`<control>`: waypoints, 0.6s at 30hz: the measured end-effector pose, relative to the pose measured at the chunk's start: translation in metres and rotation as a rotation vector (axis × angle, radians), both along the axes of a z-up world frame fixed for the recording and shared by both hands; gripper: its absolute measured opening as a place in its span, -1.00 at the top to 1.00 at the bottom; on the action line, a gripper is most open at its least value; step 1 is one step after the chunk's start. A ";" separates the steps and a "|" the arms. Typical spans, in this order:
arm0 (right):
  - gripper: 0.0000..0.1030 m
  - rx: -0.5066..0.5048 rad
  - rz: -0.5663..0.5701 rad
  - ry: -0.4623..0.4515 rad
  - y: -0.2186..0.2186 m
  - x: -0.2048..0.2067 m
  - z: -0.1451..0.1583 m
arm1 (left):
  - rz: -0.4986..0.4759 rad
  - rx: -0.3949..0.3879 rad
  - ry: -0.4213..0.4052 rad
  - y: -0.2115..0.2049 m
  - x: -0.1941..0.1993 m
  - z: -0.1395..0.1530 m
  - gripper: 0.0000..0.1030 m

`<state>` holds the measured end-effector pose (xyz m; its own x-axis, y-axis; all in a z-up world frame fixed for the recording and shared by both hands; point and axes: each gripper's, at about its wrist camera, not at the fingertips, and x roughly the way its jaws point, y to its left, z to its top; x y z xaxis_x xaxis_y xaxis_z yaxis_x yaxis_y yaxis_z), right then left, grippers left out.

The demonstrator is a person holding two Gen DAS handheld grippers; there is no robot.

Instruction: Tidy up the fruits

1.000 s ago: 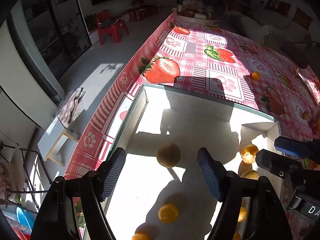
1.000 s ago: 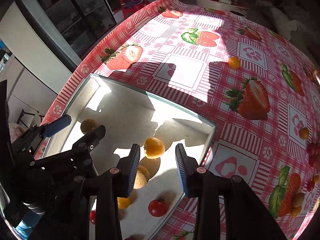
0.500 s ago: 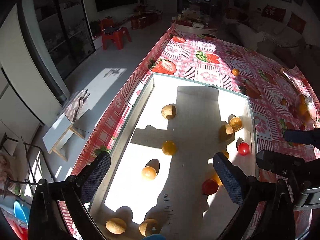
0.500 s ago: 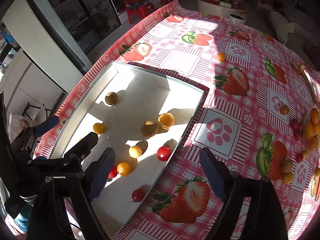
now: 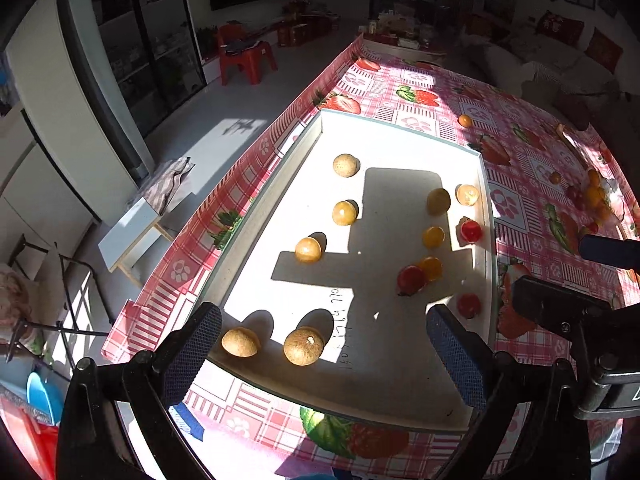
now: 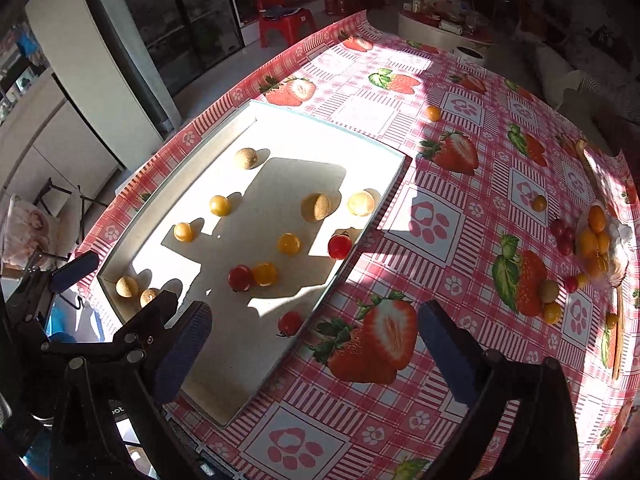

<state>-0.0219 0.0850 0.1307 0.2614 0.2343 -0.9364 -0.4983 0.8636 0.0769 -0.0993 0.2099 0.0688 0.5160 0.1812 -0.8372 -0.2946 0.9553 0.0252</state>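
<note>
Fruits are scattered inside a shallow white rectangular tray (image 5: 486, 184) set on a red-and-white checked tablecloth printed with strawberries (image 6: 440, 184). Two round tan fruits (image 5: 303, 346) are seen just ahead of the left gripper (image 5: 324, 344), between its widely parted blue-padded fingers; nothing is held. Farther ahead, yellow round fruits (image 5: 345, 213) and small red tomatoes (image 5: 411, 279) are spread across the tray floor. The right gripper (image 6: 310, 344) is likewise spread wide and empty, held above the tray's right rim, one red tomato (image 6: 290, 322) lying just ahead of it. Far to its right, a heap of orange fruits (image 6: 594, 240) is noted on the cloth.
</note>
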 end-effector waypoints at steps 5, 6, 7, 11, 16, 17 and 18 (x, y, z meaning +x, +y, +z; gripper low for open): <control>-0.99 -0.011 -0.001 -0.016 -0.001 -0.017 0.004 | -0.002 0.045 -0.006 -0.009 -0.012 0.003 -1.00; -0.99 -0.015 -0.004 -0.024 -0.002 -0.020 0.005 | -0.004 0.045 -0.005 -0.011 -0.014 0.004 -1.00; -0.99 -0.018 -0.008 -0.030 -0.003 -0.023 0.006 | -0.007 0.044 -0.006 -0.012 -0.016 0.004 -1.00; -0.99 -0.019 -0.021 -0.044 -0.007 -0.033 0.009 | -0.014 0.063 -0.007 -0.017 -0.022 0.005 -1.00; -0.99 -0.029 -0.028 -0.068 -0.011 -0.043 0.012 | -0.021 0.078 -0.005 -0.022 -0.028 0.005 -1.00; -0.99 -0.028 -0.030 -0.070 -0.012 -0.044 0.012 | -0.022 0.082 -0.006 -0.022 -0.029 0.006 -1.00; -0.99 -0.026 -0.032 -0.071 -0.013 -0.044 0.013 | -0.023 0.085 -0.007 -0.023 -0.029 0.006 -1.00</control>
<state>-0.0662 0.0723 0.1436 0.3345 0.2005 -0.9208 -0.4736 0.8805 0.0197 -0.1287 0.1867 0.0748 0.5266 0.2392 -0.8158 -0.2728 0.9564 0.1043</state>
